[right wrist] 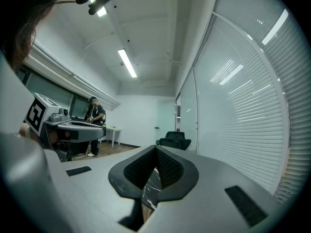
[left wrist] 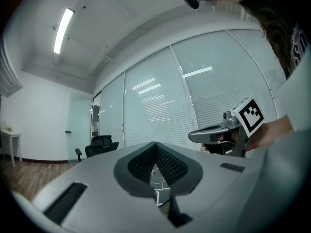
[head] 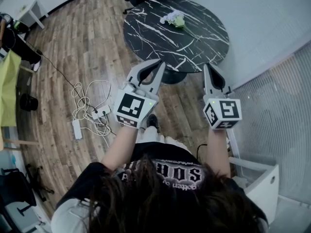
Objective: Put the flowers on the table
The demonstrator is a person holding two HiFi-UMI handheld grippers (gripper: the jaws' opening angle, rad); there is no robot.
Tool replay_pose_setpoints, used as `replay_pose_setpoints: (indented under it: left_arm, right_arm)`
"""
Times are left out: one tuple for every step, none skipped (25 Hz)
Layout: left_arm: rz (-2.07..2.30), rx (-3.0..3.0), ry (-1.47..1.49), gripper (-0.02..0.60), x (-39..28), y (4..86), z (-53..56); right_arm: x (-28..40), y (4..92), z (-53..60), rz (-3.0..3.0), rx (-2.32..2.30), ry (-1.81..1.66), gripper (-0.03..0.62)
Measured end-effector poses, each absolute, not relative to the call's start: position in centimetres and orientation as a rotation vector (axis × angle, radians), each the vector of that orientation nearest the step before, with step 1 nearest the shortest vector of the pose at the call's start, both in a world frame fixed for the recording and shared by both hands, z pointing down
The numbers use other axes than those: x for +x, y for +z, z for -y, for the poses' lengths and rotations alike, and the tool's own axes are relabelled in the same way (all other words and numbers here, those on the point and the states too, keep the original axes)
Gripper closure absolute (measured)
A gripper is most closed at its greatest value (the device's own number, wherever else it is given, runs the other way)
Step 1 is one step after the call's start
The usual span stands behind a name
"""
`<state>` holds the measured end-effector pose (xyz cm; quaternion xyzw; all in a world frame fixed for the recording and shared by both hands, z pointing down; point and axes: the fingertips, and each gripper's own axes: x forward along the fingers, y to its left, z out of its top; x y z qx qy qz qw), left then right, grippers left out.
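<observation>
The flowers (head: 174,19) lie on the round black marble table (head: 146,35) at the top centre of the head view. Below it, mid-frame, the left gripper (head: 159,65) and right gripper (head: 208,68) point toward the table's near edge, each with jaws closed tip to tip, holding nothing

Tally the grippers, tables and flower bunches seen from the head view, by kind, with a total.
Grippers: 2, left gripper and right gripper
Tables: 2, black table and white table
Flowers: 1 bunch
Total: 5
</observation>
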<state>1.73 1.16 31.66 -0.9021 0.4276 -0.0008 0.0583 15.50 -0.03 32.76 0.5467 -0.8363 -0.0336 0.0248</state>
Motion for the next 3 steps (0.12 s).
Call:
replay_pose_setpoints:
  left_arm:
    - [-1.296, -2.732, -0.002, 0.583, 1.69, 31.58, -1.01]
    - [-1.296, -2.731, -0.002, 0.583, 1.63, 31.49, -0.84]
    - [-1.296, -2.73, -0.001, 0.583, 1.57, 31.4, -0.68]
  right_arm:
    - [15.47, 32.7, 0.15, 2.583, 1.694, -0.1, 0.563]
    - [15.43, 32.62, 0.27, 2.58, 1.698, -0.096, 0.563]
    - [15.38, 32.54, 0.4, 2.577, 1.702, -0.092, 0.563]
